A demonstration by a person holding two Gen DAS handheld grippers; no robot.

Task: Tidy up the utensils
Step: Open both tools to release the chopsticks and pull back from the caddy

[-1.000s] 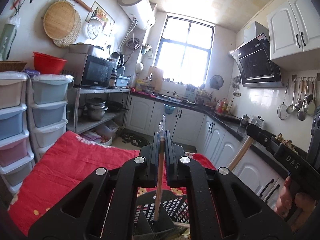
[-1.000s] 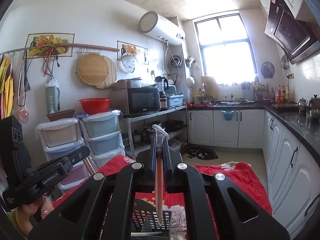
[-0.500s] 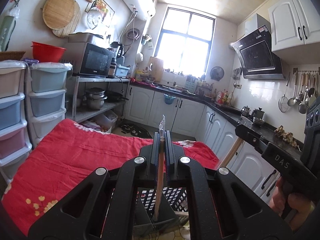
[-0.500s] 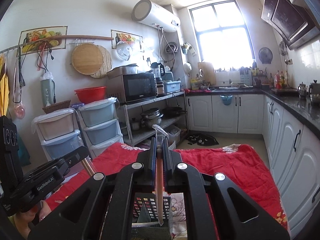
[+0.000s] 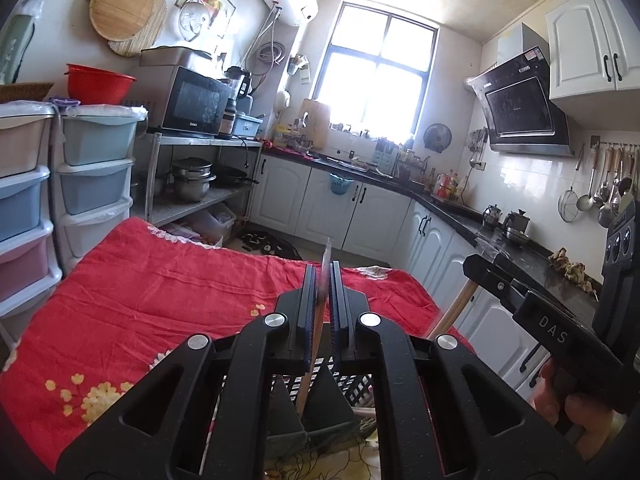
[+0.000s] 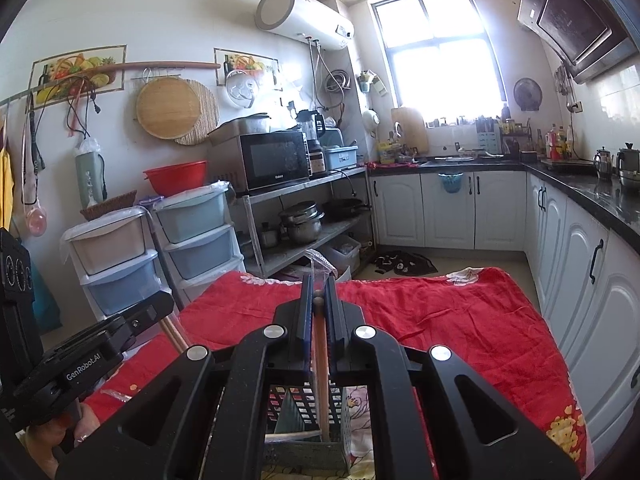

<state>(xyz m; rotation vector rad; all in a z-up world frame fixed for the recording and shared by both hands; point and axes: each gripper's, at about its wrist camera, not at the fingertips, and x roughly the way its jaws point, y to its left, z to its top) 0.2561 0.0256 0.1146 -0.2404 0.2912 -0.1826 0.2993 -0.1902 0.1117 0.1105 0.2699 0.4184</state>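
Note:
My left gripper [image 5: 322,276] is shut on a pair of wooden chopsticks [image 5: 306,384] in a clear sleeve. Their lower ends hang down into a dark slotted utensil basket [image 5: 352,384] on the red cloth. My right gripper [image 6: 319,288] is likewise shut on wooden chopsticks [image 6: 322,392] in a clear wrapper, whose tips reach into the same basket [image 6: 304,408]. Each view shows the other hand-held gripper at its side: the right one [image 5: 480,268] and the left one [image 6: 160,308], both with a wooden stick slanting down from them.
A table with a red flowered cloth [image 5: 152,292] fills the foreground. Stacked plastic drawers [image 6: 196,236] and a metal shelf with a microwave [image 6: 276,160] stand on the left, white cabinets [image 6: 576,264] under a dark counter on the right. A person's hand [image 5: 568,404] holds the right gripper's handle.
Both grippers have sunk towards the table with their chopsticks. The basket and the red cloth now show more fully below the fingers, and the chopstick ends sit deeper in the basket.

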